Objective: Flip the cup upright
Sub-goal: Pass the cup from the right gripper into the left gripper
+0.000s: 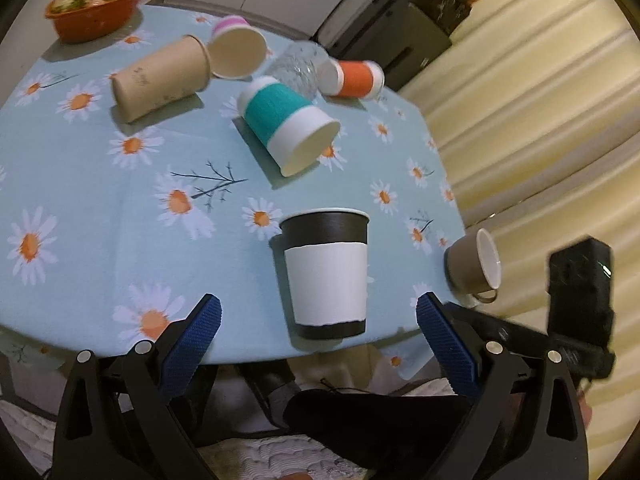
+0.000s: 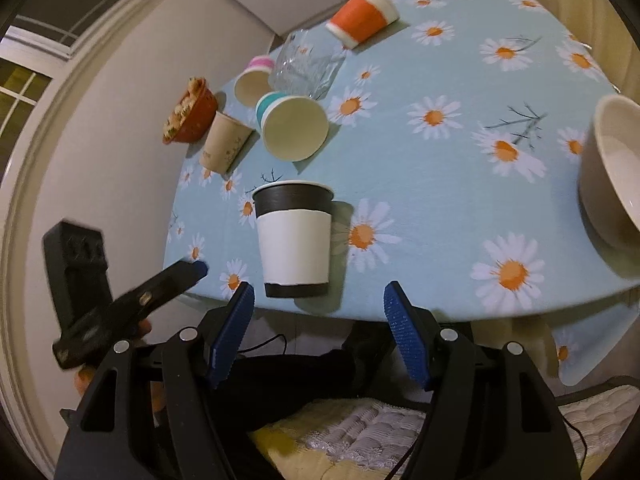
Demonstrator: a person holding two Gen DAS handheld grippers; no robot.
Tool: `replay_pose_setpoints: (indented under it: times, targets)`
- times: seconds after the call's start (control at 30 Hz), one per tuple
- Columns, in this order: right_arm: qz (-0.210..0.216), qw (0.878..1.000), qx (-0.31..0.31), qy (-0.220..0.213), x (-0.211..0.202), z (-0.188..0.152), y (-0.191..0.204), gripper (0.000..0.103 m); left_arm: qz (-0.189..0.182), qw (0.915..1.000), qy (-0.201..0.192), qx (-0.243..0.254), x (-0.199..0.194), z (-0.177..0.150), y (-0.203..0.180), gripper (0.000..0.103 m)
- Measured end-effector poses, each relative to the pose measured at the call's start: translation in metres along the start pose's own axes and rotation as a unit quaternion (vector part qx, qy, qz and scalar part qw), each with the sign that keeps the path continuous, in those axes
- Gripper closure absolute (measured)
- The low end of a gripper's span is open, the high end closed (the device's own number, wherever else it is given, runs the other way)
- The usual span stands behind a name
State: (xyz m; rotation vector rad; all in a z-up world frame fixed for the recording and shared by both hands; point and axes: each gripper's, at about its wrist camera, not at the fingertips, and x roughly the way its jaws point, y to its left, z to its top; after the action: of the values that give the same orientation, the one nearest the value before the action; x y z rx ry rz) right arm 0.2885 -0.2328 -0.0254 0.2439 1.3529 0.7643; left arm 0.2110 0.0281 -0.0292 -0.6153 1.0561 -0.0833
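A black paper cup with a white sleeve (image 1: 326,276) stands upright near the table's front edge; it also shows in the right wrist view (image 2: 294,240). My left gripper (image 1: 318,320) is open and empty, its blue pads just short of the cup. My right gripper (image 2: 318,312) is open and empty, just in front of the same cup. A teal-sleeved cup (image 1: 286,124) (image 2: 292,126), a tan cup (image 1: 160,78) (image 2: 224,142), a pink-banded cup (image 1: 236,50) (image 2: 254,78) and an orange-sleeved cup (image 1: 354,78) (image 2: 362,16) lie on their sides further back.
A clear glass (image 1: 298,64) (image 2: 306,64) lies among the cups. A brown mug (image 1: 474,264) (image 2: 612,172) lies on its side at the right edge. An orange bowl of food (image 1: 98,4) (image 2: 188,114) stands at the far corner. The daisy tablecloth (image 1: 100,200) covers the table.
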Motion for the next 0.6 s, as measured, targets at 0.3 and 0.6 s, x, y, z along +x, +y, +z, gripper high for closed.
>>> replay_pose_setpoints:
  times: [0.3,0.6]
  targets:
    - [0.019,0.999,0.009,-0.042,-0.008,-0.032,-0.022,0.036,0.066,0.9969,0.043,0.006,0.046,0.014,-0.021,0.01]
    - [0.017,0.997,-0.002,-0.071,-0.011,-0.042,-0.027,0.036,0.102,0.9927,0.064,0.01,0.07,0.023,-0.023,0.029]
